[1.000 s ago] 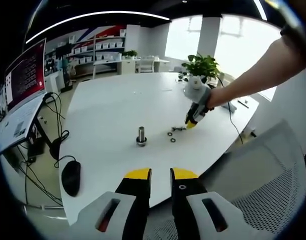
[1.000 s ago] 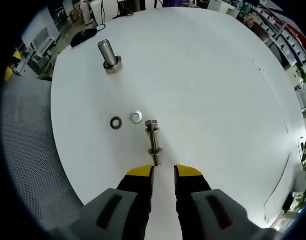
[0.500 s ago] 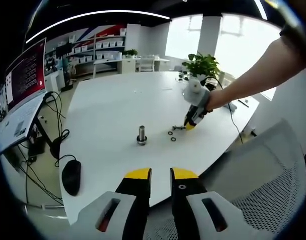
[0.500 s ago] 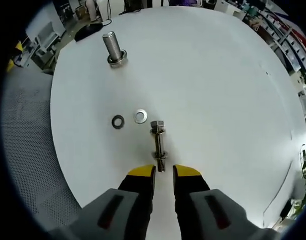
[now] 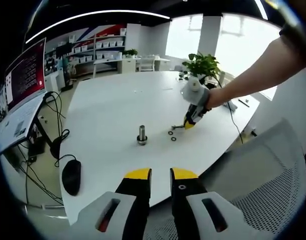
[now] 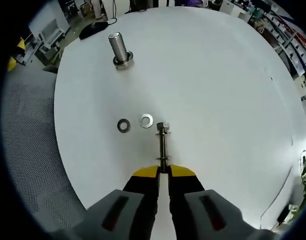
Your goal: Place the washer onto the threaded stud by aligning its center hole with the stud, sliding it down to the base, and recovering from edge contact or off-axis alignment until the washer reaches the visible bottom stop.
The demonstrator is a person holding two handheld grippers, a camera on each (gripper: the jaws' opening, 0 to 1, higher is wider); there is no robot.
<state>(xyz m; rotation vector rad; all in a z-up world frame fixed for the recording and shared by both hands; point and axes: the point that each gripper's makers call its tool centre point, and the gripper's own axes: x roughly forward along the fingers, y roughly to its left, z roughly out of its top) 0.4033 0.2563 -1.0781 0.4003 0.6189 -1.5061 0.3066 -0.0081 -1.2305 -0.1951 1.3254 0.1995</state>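
The right claw (image 6: 163, 172) has just pressed together on the lying bolt's (image 6: 163, 145) near end at six o'clock, leaving both washers (image 6: 146, 120) untouched, while the left claw (image 5: 161, 174) hangs slightly spread.

On my white tabletop (image 6: 218, 75): two washers, one dark washer (image 6: 123, 125) and one bright washer (image 6: 146, 120); one upright threaded stud (image 6: 119, 49) at 11 o'clock; one long bolt (image 6: 163, 145); one computer mouse (image 5: 71, 177); one potted plant (image 5: 201, 66). I carry two tools, left tool (image 5: 160, 176) and right tool (image 6: 164, 172).
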